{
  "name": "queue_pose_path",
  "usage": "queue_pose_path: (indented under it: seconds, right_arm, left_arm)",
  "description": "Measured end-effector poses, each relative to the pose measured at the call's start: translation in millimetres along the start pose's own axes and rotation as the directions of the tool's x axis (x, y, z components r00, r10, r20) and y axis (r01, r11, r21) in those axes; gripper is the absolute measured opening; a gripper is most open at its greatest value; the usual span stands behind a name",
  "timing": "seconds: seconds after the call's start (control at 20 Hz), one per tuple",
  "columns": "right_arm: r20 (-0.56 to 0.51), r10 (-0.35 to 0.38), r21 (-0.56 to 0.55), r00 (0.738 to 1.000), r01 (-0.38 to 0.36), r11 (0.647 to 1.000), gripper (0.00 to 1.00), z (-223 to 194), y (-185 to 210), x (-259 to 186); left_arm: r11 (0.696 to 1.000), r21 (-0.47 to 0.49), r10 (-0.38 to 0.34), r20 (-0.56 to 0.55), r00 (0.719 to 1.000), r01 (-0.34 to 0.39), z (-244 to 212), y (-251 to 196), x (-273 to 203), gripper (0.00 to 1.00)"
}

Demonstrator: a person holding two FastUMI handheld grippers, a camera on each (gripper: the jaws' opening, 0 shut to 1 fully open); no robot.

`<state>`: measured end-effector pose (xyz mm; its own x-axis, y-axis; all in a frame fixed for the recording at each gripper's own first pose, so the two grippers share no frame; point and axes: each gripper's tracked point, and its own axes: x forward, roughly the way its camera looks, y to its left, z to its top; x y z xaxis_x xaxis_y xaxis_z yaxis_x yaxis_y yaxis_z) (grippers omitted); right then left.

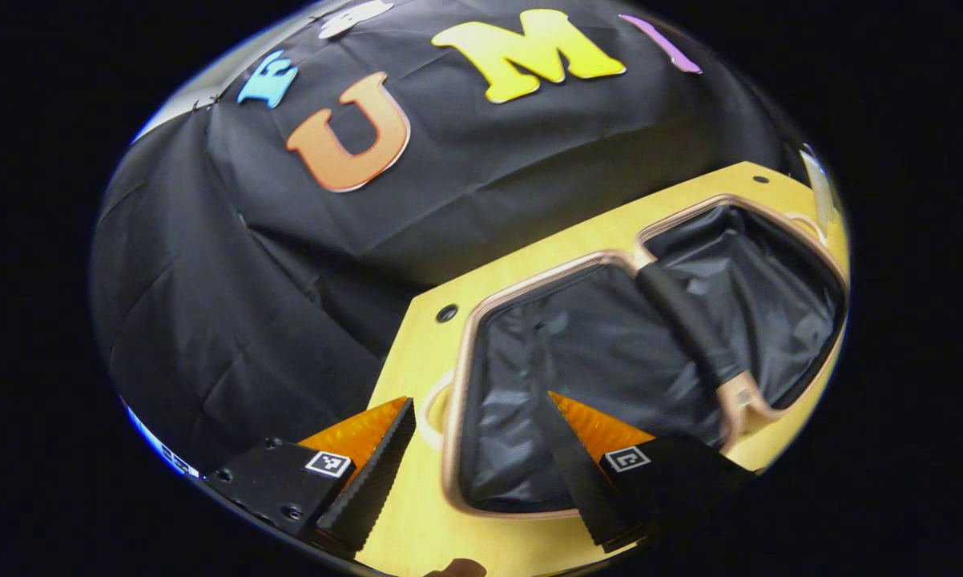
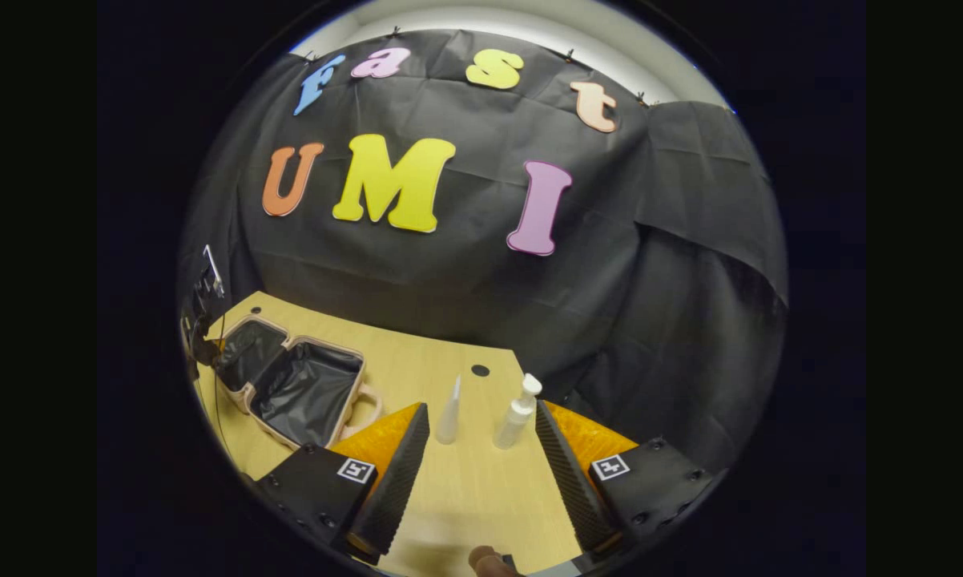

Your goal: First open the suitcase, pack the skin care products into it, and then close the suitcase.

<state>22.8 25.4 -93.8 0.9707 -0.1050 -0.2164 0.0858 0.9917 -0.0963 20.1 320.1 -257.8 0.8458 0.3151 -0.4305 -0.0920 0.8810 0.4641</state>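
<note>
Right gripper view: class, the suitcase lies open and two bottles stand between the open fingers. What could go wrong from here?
1. The tall slim bottle and the pump bottle stand close together; grasping one might topple the other.
2. The suitcase lies off to the side, so a loosely held bottle could slip on the way.

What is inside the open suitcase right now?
Both halves of the suitcase show only dark lining, no products. A dark strap crosses the hinge. The near corner is hidden behind the left gripper. Two bottles stand on the table.
</note>
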Motion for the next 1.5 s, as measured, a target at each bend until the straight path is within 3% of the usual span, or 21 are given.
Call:
queue_pose_path:
  seconds: [0.3, 0.75, 1.0, 1.2, 1.4, 1.45, 1.5]
  right_arm:
    - [-0.019, 0.018, 0.032, 1.000, -0.017, 0.999, 0.78, -17, -56, 21]
    - [-0.072, 0.039, 0.034, 0.997, -0.037, 0.999, 0.80, -53, -127, 55]
    - [-0.124, 0.030, 0.036, 0.992, -0.025, 0.999, 0.79, -79, -160, 67]
    - [-0.173, 0.023, 0.031, 0.985, -0.018, 0.999, 0.80, -100, -177, 74]
    - [-0.224, 0.016, 0.027, 0.974, -0.010, 1.000, 0.80, -119, -188, 84]
    - [-0.234, 0.013, 0.024, 0.972, -0.007, 1.000, 0.79, -123, -191, 85]
    - [-0.244, 0.009, 0.018, 0.970, -0.005, 1.000, 0.80, -126, -194, 84]
  left_arm:
    - [0.984, 0.039, -0.177, 0.109, 0.978, 0.173, 89, -144, -38, 0.99]
    - [0.906, 0.132, -0.419, 0.156, 0.894, 0.402, 162, -359, -87, 0.96]
    - [0.880, 0.119, -0.473, 0.124, 0.872, 0.460, 164, -435, -89, 0.95]
    - [0.877, 0.050, -0.481, 0.077, 0.873, 0.478, 159, -482, -68, 0.95]
    - [0.898, 0.023, -0.441, 0.036, 0.897, 0.440, 148, -506, -40, 0.96]
    - [0.898, 0.008, -0.440, 0.071, 0.895, 0.441, 154, -512, -35, 0.87]
    - [0.895, -0.004, -0.444, 0.072, 0.893, 0.446, 158, -518, -30, 0.83]
